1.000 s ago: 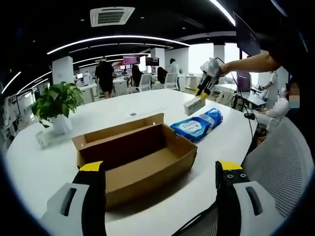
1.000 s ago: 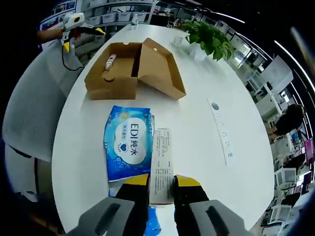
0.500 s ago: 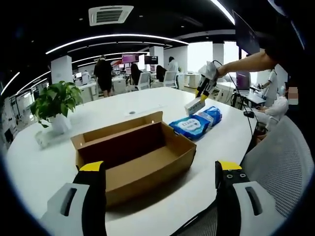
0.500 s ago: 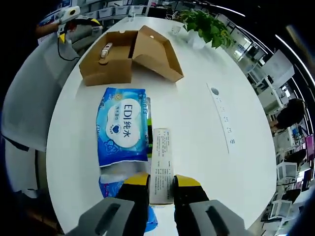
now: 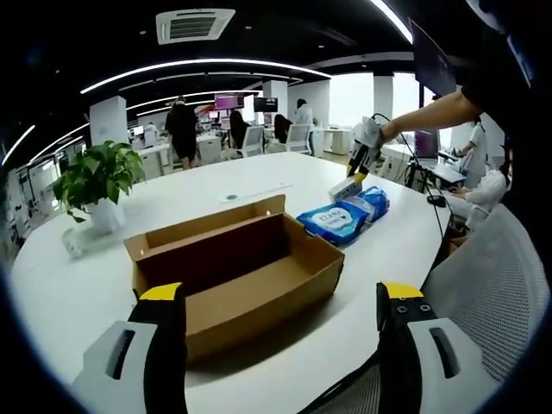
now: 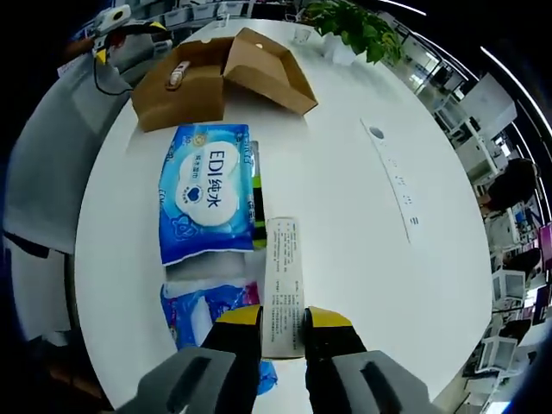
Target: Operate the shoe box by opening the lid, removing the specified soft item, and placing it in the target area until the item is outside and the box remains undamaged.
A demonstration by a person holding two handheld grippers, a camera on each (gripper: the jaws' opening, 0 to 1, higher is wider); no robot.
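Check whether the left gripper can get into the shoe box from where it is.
Probably yes: the left gripper is open right before the shoe box, whose lid is folded back, with nothing between them.

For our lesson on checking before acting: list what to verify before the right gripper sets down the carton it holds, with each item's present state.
1. Right gripper fingers clamp the slim white carton: ok.
2. Bare table beside the blue wipes pack for a drop spot: ok.
3. Shoe box open, lid folded back: ok.
4. Box undamaged: cannot tell; no tear seen on the sides showing.
5. Left gripper open, short of the box: ok.
6. Carton touching the table: cannot tell.
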